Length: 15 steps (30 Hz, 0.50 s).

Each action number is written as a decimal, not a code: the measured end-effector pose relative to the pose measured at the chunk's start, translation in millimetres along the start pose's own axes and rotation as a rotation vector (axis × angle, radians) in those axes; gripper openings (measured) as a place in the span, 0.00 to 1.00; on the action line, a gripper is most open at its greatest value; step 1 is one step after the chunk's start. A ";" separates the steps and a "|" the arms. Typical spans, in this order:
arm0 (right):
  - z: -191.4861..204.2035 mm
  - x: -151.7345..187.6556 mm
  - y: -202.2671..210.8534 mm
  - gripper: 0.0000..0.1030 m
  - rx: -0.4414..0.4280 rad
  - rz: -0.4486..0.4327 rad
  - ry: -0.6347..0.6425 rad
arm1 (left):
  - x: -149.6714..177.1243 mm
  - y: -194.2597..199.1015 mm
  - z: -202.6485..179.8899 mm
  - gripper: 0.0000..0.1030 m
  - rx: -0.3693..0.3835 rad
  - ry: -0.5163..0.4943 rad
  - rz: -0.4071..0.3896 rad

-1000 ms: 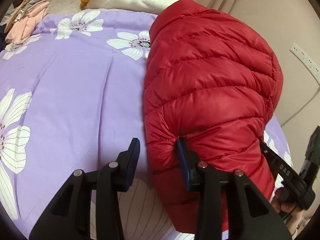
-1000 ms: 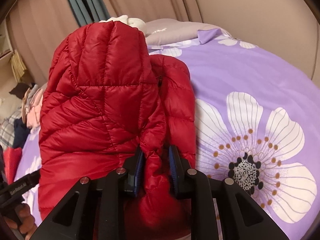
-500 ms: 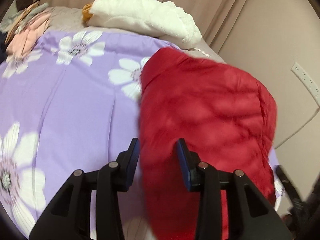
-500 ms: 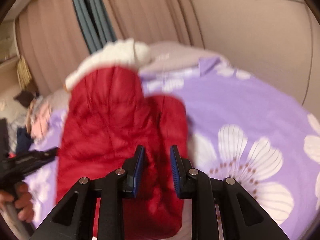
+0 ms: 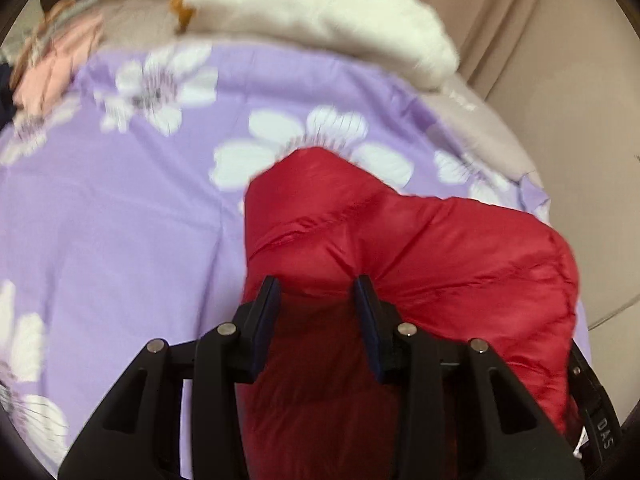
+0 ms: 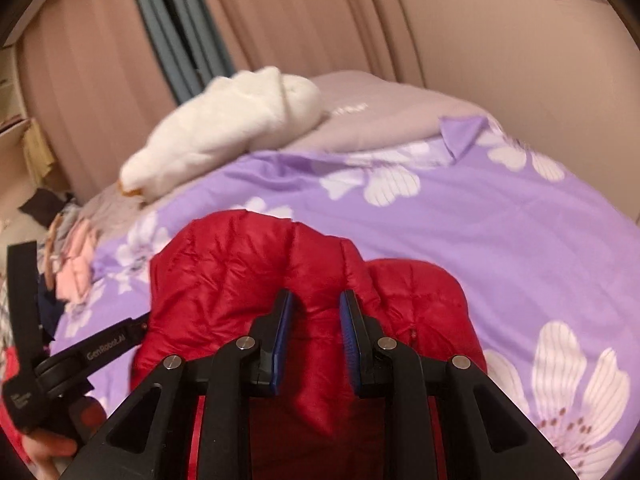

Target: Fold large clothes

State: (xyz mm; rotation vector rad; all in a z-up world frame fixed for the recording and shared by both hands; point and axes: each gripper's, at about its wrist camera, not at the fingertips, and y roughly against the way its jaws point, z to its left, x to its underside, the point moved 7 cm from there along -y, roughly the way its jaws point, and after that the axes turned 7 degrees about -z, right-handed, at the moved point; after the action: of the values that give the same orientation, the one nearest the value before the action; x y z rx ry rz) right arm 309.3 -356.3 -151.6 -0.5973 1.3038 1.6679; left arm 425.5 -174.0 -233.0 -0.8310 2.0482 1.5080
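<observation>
Both claws, the left claw (image 5: 316, 304) and right claw (image 6: 315, 320), each pinching the red puffer jacket (image 5: 420, 264), have drawn its hem up off the purple floral bed (image 5: 120, 220), away from the white plush toy (image 5: 320, 12), starting a fold.

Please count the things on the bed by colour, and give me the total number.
Red: 1, the puffer jacket
White: 1, the fluffy plush
Pink: 1, the folded clothes pile at the bed's far edge
Grey: 1, the pillow
Total: 4
</observation>
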 end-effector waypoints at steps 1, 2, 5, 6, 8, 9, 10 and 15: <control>-3.3 2.3 -4.4 0.22 -0.010 0.009 -0.014 | 3.0 -7.6 1.0 0.37 0.018 0.021 0.021; -7.8 5.8 -9.8 0.22 -0.021 0.016 -0.028 | 3.5 -11.1 1.6 0.37 0.026 0.034 0.029; -12.0 8.7 -17.9 0.22 -0.013 0.027 -0.025 | 1.9 -13.9 -3.9 0.37 0.021 -0.010 0.011; -10.5 6.7 -22.8 0.22 -0.008 0.030 -0.021 | 2.3 -16.2 -5.1 0.38 0.009 -0.026 0.004; -13.1 7.0 -27.9 0.22 0.004 0.031 -0.021 | 3.7 -20.2 -6.2 0.38 -0.011 -0.031 -0.011; -14.0 7.8 -30.9 0.22 0.012 0.032 -0.022 | 5.4 -21.9 -6.4 0.38 -0.018 -0.021 -0.021; -15.4 8.7 -34.2 0.22 0.018 0.030 -0.025 | 5.5 -24.4 -6.5 0.38 -0.022 -0.014 -0.029; -20.0 16.3 -46.3 0.22 0.073 0.028 -0.004 | 7.3 -34.8 -10.4 0.38 -0.072 -0.048 -0.078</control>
State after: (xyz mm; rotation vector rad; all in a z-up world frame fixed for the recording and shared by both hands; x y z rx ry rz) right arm 338.8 -367.7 -194.1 -0.5344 1.3690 1.6358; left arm 444.7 -192.9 -258.5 -0.8831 1.9154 1.5516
